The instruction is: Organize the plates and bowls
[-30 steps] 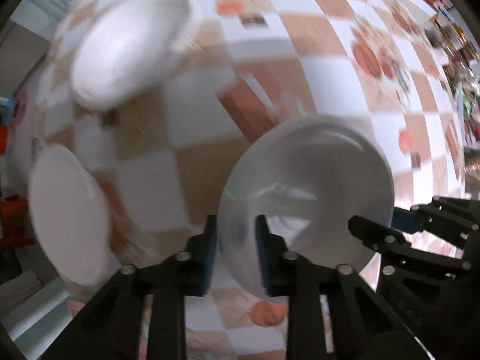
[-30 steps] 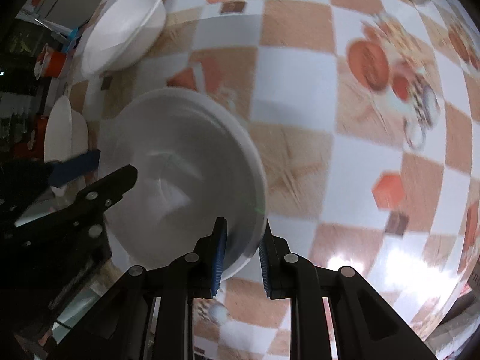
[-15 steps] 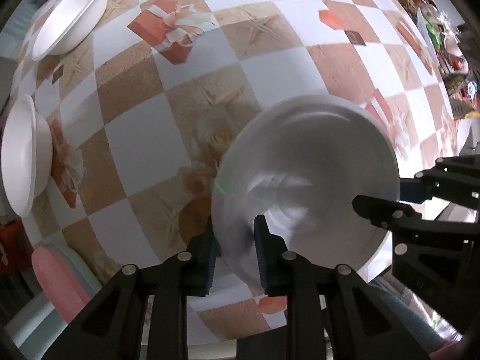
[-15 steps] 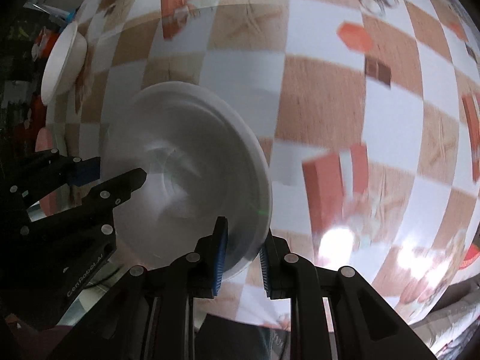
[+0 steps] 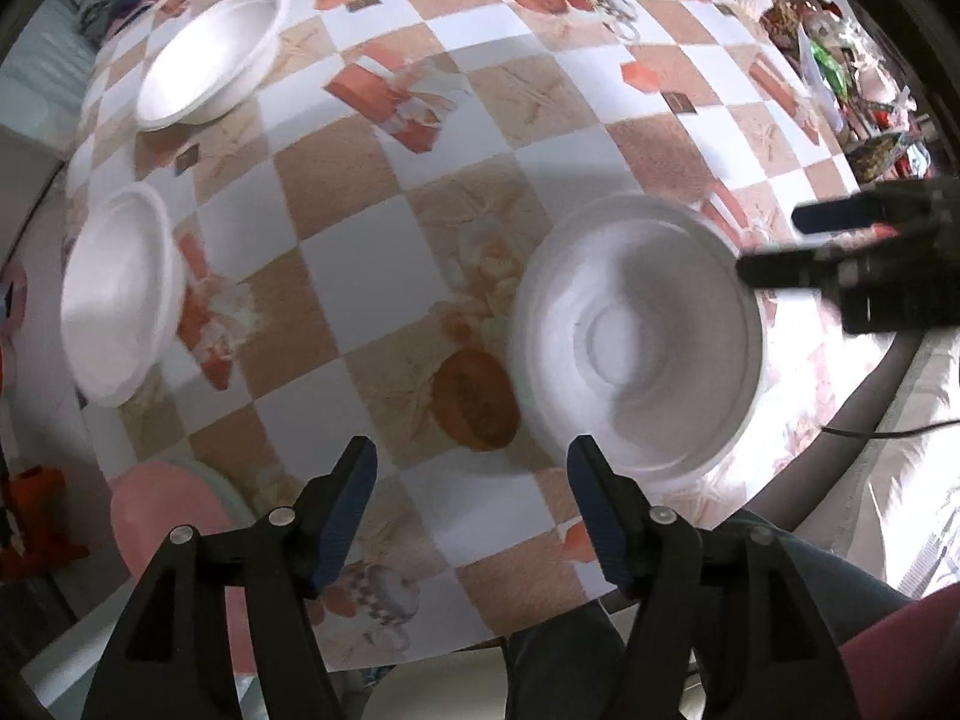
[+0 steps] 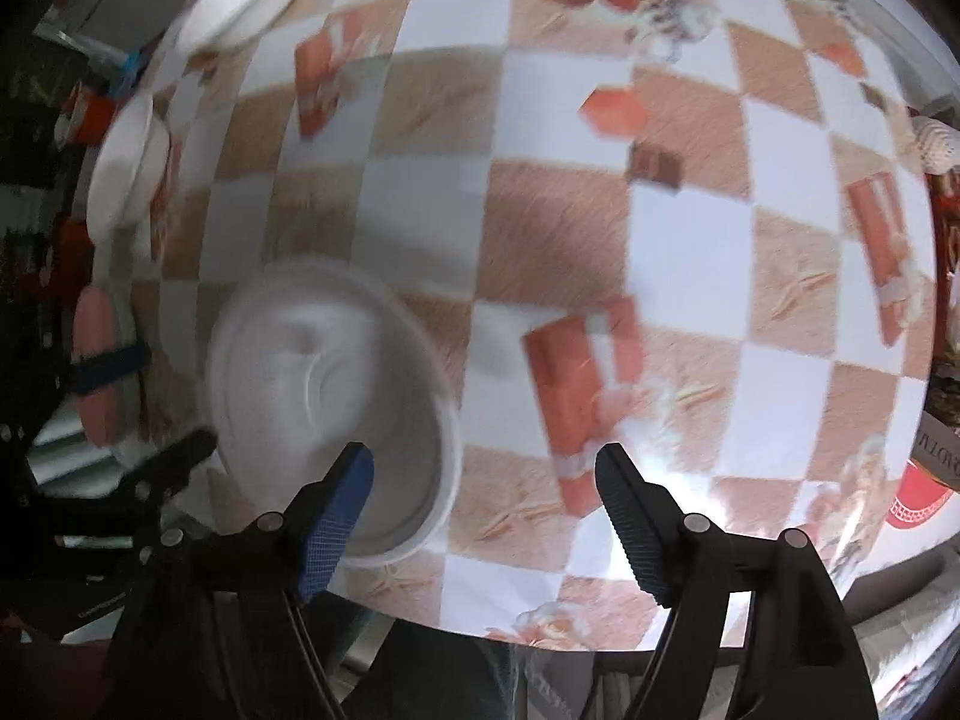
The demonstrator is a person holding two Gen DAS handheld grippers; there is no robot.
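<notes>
A white foam bowl (image 5: pixel 639 333) sits upright on the checkered tablecloth (image 5: pixel 372 264) near the front edge; it also shows in the right wrist view (image 6: pixel 330 396). My left gripper (image 5: pixel 471 495) is open and empty, just in front of and left of the bowl. My right gripper (image 6: pixel 483 510) is open and empty, with its left finger over the bowl's near rim. The right gripper also shows in the left wrist view (image 5: pixel 840 246), at the bowl's right side. Two more white bowls stand at the far left (image 5: pixel 210 57) and left (image 5: pixel 117 300).
A pink plate (image 5: pixel 162 519) lies on a pale plate at the table's front left corner. Jars and packets (image 5: pixel 840 60) crowd the far right edge. A red and white container (image 6: pixel 924 492) sits at the right in the right wrist view. The table's front edge is close below both grippers.
Both grippers were shut on the bowl's rim and carried it toward the front edge. Now the bowl rests on the table and both grippers have opened and drawn back.
</notes>
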